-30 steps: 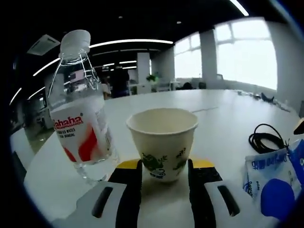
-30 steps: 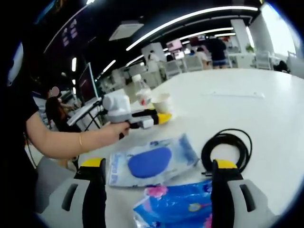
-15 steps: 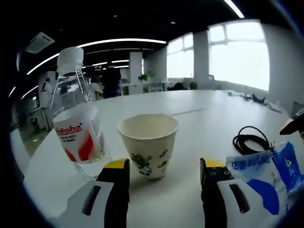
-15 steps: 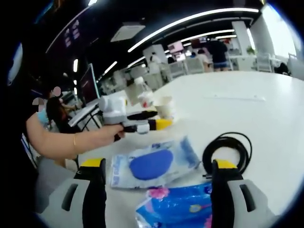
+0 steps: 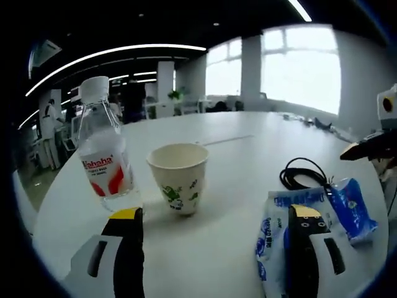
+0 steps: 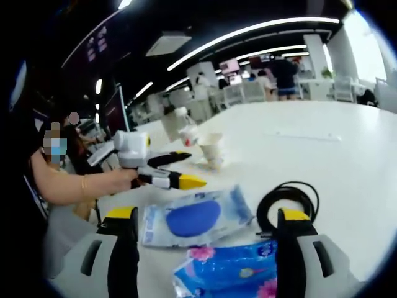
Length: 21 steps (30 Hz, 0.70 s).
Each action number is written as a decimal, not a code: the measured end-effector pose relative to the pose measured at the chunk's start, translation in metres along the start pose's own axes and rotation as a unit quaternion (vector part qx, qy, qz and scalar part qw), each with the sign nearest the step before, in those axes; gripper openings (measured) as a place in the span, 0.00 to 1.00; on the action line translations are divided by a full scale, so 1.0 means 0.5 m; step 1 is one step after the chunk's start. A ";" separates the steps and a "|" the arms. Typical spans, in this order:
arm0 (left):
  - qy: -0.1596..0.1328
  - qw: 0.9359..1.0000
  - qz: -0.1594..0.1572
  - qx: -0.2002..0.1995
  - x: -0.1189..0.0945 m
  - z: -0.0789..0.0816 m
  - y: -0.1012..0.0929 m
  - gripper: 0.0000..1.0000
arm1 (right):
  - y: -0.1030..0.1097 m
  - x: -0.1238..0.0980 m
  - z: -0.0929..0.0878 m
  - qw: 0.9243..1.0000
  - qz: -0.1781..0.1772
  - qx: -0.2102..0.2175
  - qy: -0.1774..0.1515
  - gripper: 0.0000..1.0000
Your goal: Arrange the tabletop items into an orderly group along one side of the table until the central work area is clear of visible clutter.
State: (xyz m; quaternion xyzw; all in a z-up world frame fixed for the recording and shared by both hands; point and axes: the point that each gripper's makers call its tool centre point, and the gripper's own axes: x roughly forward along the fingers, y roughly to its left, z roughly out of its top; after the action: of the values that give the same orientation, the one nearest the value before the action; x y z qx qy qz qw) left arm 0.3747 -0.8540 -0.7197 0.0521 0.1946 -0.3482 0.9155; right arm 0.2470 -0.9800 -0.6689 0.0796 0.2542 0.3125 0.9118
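- Grouping items: paper cup (image 5: 178, 184) stands beside water bottle (image 5: 104, 153) at worktop (image 5: 229, 248) edge, both upright.
- Left claw (image 5: 214, 239) released, empty; we go next for pouch (image 5: 282, 233), w/ jaws low.
- Right claw (image 6: 201, 245) released over blue packet (image 6: 232, 273), cable (image 6: 288, 202) near.

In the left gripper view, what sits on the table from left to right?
Bottle → paper cup → black cable → blue packet. The white pouch below the cable overlaps both, so I leave it out.
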 end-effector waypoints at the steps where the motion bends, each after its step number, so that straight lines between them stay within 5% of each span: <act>1: 0.003 1.000 -0.001 0.004 -0.006 0.000 -0.004 1.00 | 0.001 -0.001 0.000 1.000 0.000 -0.002 0.001 0.90; 21: -0.011 0.999 -0.038 0.027 -0.090 0.047 -0.091 1.00 | -0.022 -0.041 0.018 0.999 -0.031 0.005 -0.014 0.86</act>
State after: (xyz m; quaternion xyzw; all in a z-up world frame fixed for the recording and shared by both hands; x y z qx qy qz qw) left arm 0.3214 -0.8660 -0.6786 0.0653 0.1768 -0.3886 0.9019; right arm 0.2436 -1.0012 -0.6558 0.0805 0.2450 0.2817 0.9242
